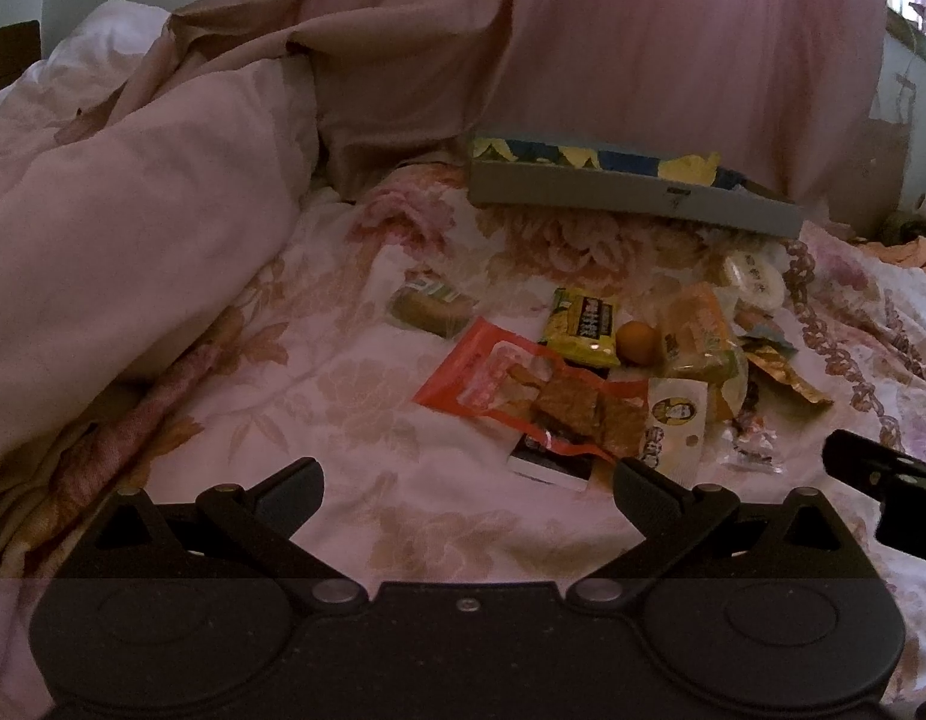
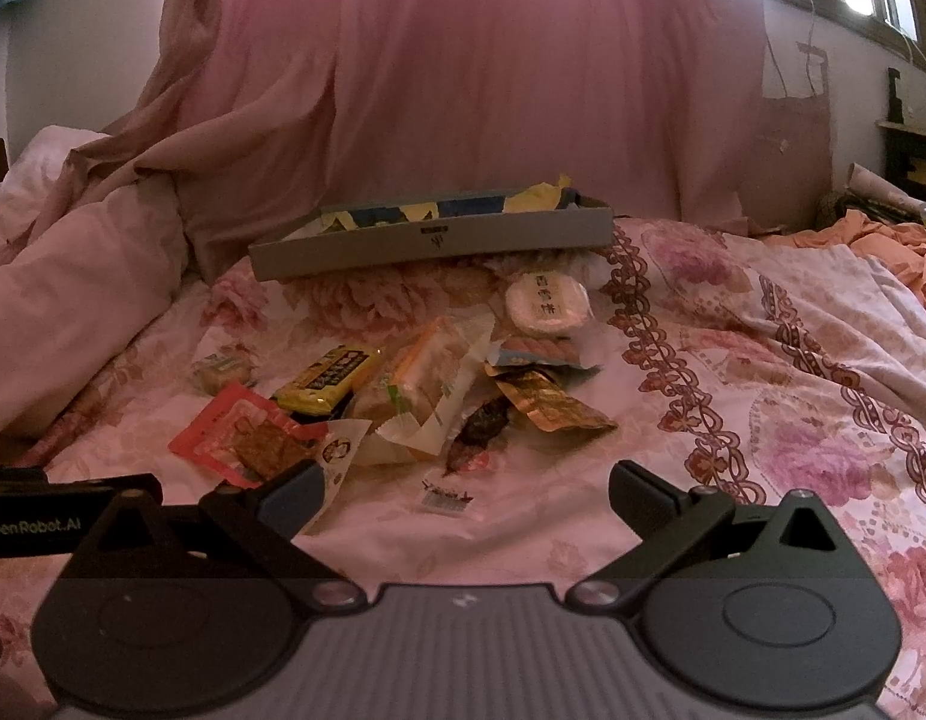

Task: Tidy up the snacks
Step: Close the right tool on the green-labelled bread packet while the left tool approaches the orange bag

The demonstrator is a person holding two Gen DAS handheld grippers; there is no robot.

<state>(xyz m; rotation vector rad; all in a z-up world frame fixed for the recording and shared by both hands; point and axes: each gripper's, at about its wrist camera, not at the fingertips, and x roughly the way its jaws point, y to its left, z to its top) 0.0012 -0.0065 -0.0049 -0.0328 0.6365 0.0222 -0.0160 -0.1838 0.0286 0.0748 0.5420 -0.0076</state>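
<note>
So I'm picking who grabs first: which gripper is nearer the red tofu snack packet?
Left. The left gripper hangs open just short of the red packet. The right gripper, also open, sits off to the packet's right.

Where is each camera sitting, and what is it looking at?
Left wrist: rides on the left gripper, looking forward across the flowered bedspread at the snack pile; its open fingers show, plus a piece of the other gripper at the right edge.
Right wrist: rides on the right gripper, facing the same pile from farther right; its open fingers show, plus the other gripper's body at left.
Shared: the grey box, red packet, yellow packet.
</note>
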